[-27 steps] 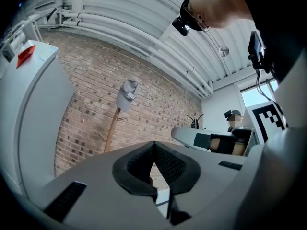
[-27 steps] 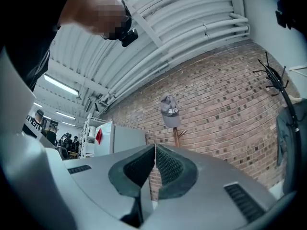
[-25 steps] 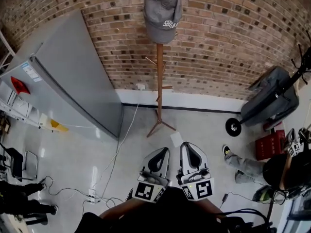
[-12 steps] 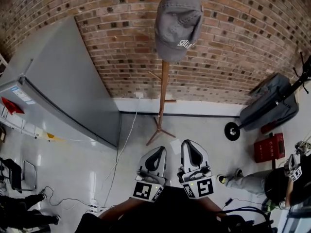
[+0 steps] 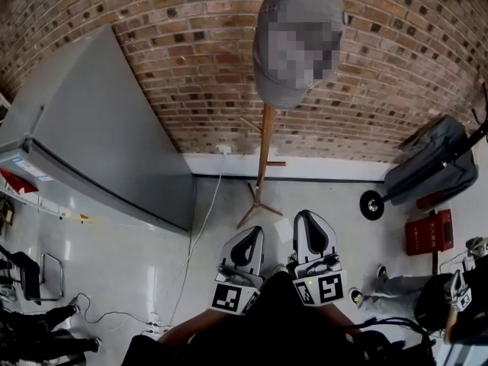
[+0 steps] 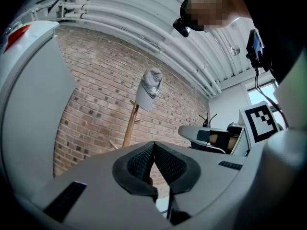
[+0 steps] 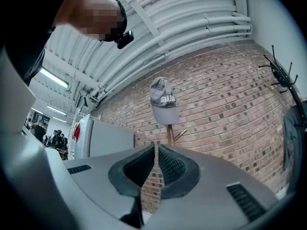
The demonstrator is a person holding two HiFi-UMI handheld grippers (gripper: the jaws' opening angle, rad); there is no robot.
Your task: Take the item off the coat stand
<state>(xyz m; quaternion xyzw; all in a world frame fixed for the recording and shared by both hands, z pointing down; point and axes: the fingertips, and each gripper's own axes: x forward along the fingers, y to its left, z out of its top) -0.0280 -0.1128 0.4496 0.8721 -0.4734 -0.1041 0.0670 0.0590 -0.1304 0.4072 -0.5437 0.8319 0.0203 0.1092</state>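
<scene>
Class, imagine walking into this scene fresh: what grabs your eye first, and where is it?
A grey cap crowns the wooden coat stand in front of the brick wall. Nearer the viewer, the left gripper and right gripper sit side by side, both shut and empty, well short of it.

Both grippers have moved toward the far brick wall (image 5: 152, 52). The grey fabric baseball cap (image 5: 297, 44) atop the slim wooden coat stand (image 5: 264, 151) now looms much larger in the head view than a second ago. It sits higher and further right, with its crown cut by the top edge. The stand's splayed feet were well apart from the left gripper (image 5: 252, 231) and right gripper (image 5: 306, 214). Now they lie just beyond the fingers. At the right, the seated person's legs (image 5: 393, 284) have dropped back to level with the grippers. The red box (image 5: 427, 233) has slid nearer too.
</scene>
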